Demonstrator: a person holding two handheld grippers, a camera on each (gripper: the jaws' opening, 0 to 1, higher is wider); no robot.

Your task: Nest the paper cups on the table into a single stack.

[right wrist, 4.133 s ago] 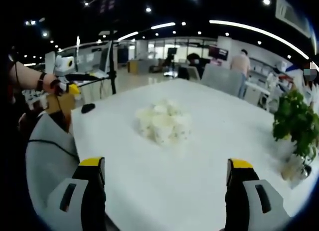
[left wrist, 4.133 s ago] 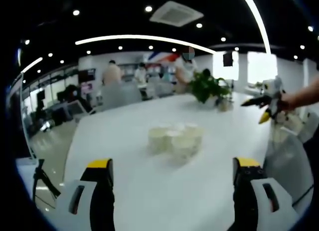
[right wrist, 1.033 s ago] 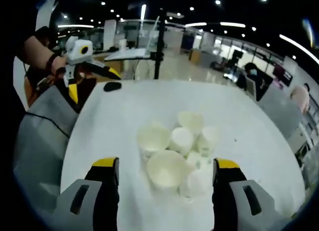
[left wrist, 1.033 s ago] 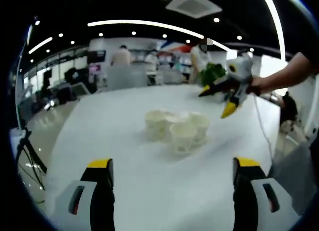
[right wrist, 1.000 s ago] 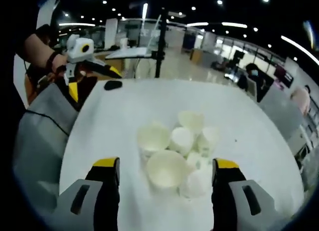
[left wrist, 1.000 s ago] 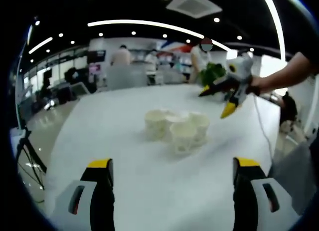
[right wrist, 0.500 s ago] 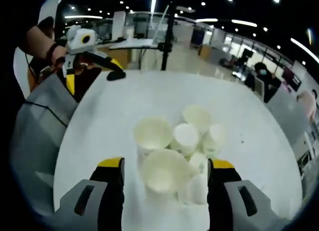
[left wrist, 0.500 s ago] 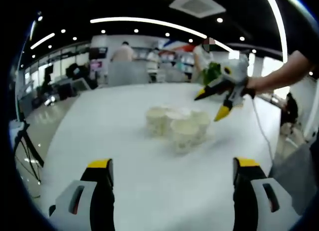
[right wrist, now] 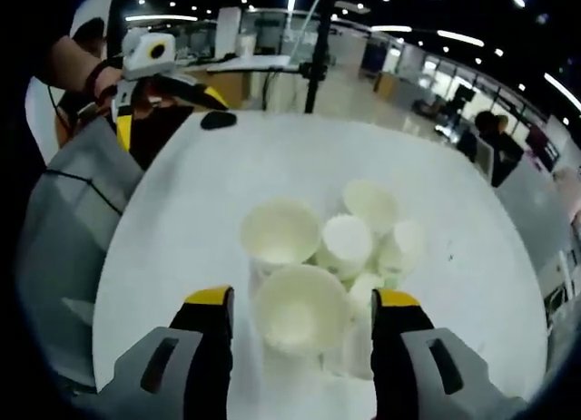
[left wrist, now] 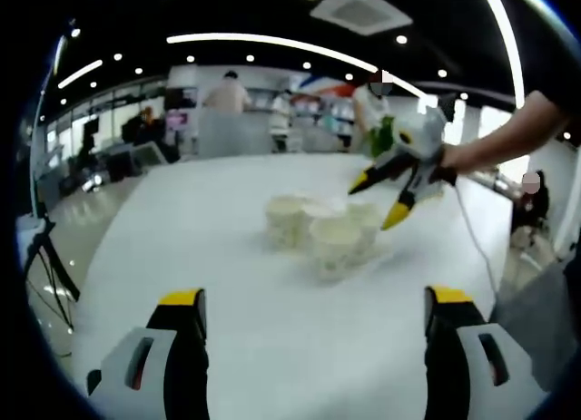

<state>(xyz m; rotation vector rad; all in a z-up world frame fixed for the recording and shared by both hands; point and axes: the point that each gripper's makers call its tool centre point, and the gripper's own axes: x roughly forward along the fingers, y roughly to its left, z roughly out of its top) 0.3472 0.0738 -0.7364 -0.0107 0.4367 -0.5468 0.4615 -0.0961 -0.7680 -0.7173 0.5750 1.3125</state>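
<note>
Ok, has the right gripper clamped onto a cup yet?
No, in the right gripper view the right gripper stands open, its yellow-tipped jaws on either side of the nearest paper cup with a gap showing at each side.

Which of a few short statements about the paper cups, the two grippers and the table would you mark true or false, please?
1. The paper cups stand bunched together on the white table. True.
2. The right gripper has its jaws on either side of the nearest cup. True.
3. The left gripper is clamped on a cup. False: its jaws are open and empty, short of the cluster.
4. All the cups are already nested in one stack. False: several stand separately, some mouth up, some bottom up.
5. A small dark object lies on the table's far edge in the right gripper view. True.
</note>
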